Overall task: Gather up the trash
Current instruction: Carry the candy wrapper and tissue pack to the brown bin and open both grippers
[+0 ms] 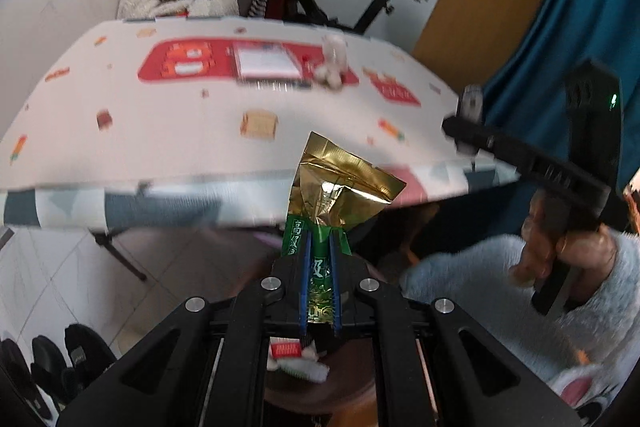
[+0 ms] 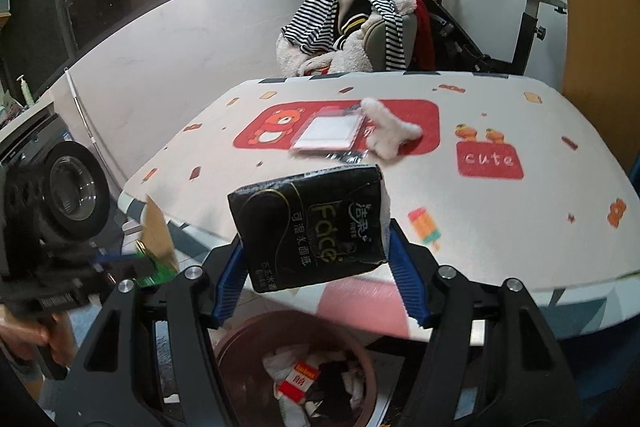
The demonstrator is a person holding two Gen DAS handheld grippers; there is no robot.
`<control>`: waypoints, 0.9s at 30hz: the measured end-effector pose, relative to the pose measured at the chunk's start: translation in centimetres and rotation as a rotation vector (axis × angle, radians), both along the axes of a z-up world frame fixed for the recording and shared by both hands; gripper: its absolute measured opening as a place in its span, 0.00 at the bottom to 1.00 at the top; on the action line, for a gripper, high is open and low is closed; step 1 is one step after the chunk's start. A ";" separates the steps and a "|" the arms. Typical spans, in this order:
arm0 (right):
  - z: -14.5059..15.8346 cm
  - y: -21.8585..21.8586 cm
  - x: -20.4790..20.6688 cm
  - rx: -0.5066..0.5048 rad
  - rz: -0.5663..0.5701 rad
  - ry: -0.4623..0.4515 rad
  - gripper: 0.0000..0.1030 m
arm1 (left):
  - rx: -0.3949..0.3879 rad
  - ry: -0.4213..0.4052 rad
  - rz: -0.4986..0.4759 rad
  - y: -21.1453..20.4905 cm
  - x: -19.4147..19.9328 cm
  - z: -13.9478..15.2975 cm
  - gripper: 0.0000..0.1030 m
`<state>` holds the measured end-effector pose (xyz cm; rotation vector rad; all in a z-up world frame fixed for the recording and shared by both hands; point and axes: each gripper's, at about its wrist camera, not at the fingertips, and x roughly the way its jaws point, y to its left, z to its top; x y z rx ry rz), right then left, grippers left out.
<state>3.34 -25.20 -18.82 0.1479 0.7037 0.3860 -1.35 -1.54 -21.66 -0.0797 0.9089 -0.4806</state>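
Left claw (image 1: 320,267) is pinched tight on a green-and-gold snack wrapper (image 1: 340,187); the green end sits between the blue pads and the crinkled gold end sticks up past the fingertips, in front of the table (image 1: 160,115) edge. Right below that claw you can just see the brown trash bin (image 1: 316,399) with some white and red scraps in it.

Right claw (image 2: 316,259) has its jaws set wide, one blue pad on each side of a black tissue pack (image 2: 310,225). The pack is tilted, and I honestly can't tell if the pads are actually squeezing it or just touching. It hangs at the near table edge, above the bin, which already holds crumpled tissues and a red-and-white packet.

Further out on the table's bear-print cloth there's a clear plastic sleeve (image 2: 330,131) with a white card, and a fluffy white scrap (image 2: 386,127) touching its right edge. Behind the table, a chair piled with striped clothes (image 2: 348,11) and an exercise bike (image 2: 500,19).
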 end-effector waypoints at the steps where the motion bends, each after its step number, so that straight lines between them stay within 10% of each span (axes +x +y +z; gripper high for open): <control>1: -0.2 0.0 -0.3 0.001 0.001 0.003 0.63 | 0.006 0.008 -0.004 -0.1 -0.4 -0.5 0.08; 13: -4.0 0.9 -3.0 -0.019 0.019 0.078 0.63 | 0.018 0.077 -0.018 -0.6 -2.8 -4.6 0.09; 23: -6.1 1.7 -4.1 -0.047 0.022 0.107 0.64 | 0.055 -0.029 0.022 -0.2 -2.7 -3.4 0.67; 27: -7.9 2.1 -4.8 -0.042 0.029 0.139 0.65 | 0.047 -0.130 0.082 1.6 -3.6 -2.6 0.70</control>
